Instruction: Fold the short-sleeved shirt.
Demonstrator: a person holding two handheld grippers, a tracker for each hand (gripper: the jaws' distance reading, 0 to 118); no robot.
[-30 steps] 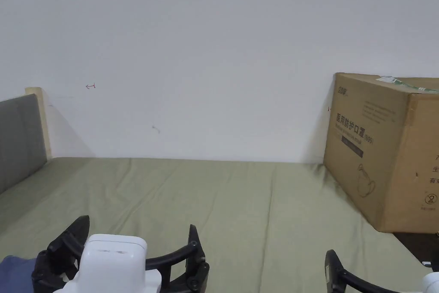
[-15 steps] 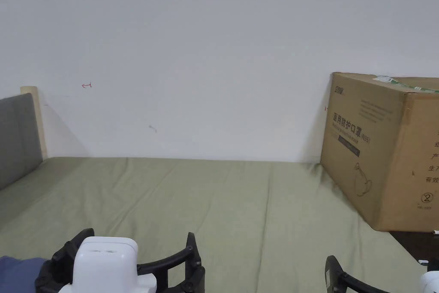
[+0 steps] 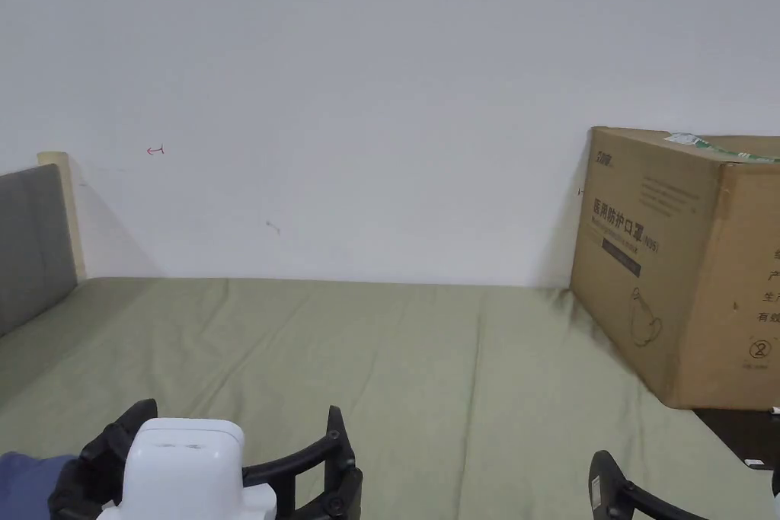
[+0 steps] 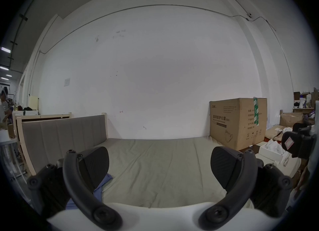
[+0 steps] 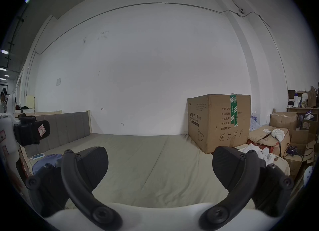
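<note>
A blue shirt [image 3: 23,474] lies bunched at the near left of the olive-green bed [image 3: 426,362]. A corner of the shirt [image 4: 103,182] pokes out behind the left jaw in the left gripper view, and the crumpled shirt [image 5: 45,161] sits near the headboard in the right gripper view. My left gripper [image 3: 236,434] hovers over the bed just right of the shirt, open and empty. In its own view the left gripper [image 4: 159,164] has its jaws spread wide. My right gripper [image 5: 159,165] is also open with nothing between its jaws, above bare sheet.
A big cardboard box [image 3: 685,263] stands at the bed's far right against the white wall. A grey padded headboard [image 3: 34,240] bounds the left side. A phone [image 5: 38,156] lies by the shirt. More boxes [image 5: 283,136] and clutter lie beyond the bed's right edge.
The left gripper has sunk slightly in the head view and the right gripper has slid a little right and down. Both remain open.
</note>
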